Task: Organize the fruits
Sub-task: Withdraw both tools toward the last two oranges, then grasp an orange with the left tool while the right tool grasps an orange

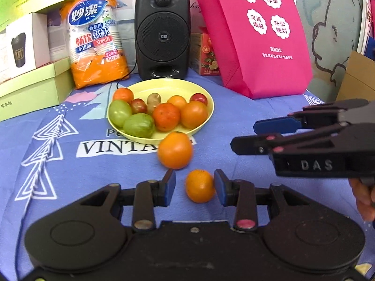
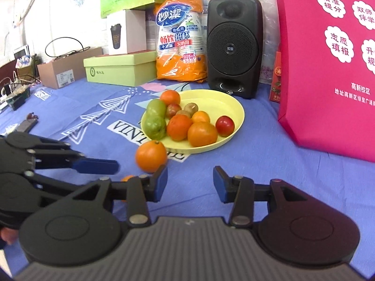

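Observation:
A yellow plate on the blue cloth holds several oranges, green fruits, red fruits and kiwis. A large orange lies on the cloth just in front of the plate. A small orange sits between the fingers of my open left gripper, against the right pad; it is mostly hidden in the right wrist view. My right gripper is open and empty, and shows at the right of the left wrist view.
A black speaker, an orange pack of paper cups, green and white boxes and a pink bag stand behind the plate. A cardboard box and cables lie at the far left.

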Available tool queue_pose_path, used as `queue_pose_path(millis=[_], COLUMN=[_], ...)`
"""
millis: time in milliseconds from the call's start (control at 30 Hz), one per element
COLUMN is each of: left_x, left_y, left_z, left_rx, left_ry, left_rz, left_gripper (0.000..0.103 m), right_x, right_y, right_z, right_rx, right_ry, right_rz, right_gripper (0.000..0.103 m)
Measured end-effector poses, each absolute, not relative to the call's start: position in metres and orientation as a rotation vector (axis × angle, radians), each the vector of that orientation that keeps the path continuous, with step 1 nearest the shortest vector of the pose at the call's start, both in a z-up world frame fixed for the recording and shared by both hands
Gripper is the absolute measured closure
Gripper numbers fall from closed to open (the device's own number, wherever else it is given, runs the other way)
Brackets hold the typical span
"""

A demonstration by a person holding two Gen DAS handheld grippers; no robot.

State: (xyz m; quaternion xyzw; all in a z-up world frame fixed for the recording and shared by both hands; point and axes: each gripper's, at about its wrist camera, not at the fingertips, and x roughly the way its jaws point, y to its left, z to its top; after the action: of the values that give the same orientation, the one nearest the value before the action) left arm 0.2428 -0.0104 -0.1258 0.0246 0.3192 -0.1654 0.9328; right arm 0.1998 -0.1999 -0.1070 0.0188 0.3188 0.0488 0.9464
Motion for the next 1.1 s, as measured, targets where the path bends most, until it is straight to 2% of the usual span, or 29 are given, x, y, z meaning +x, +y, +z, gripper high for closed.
queue_pose_path(millis=[233, 367, 833, 1100], left_x=[0.255, 0.258, 0.259, 0.256], left_y=[-0.012, -0.005, 0.06, 0.063], left_z=[-0.145, -0.144, -0.141, -0.146], left_rx=[0.02, -0.019, -0.049, -0.06], left_ry=[0.711, 0.696, 0.7, 0.684], left_rz=[-0.346, -0.333, -0.185, -0.19], left_gripper=[0.066, 0.074, 0.074, 0.074], right_x=[0.19, 0.191, 0.237, 0.264], right_y=[-0.209, -0.208, -0.165, -0.144], right_z=[-0.105, -0.106, -0.119, -0.134], right_rx=[0.063, 0.056, 0.068, 0.013], right_ry=[0.639, 0.643, 0.681, 0.73], right_rz=[0.086, 0.095, 0.166, 0.155], right_gripper=[0.059, 0.059, 0.055, 0.055])
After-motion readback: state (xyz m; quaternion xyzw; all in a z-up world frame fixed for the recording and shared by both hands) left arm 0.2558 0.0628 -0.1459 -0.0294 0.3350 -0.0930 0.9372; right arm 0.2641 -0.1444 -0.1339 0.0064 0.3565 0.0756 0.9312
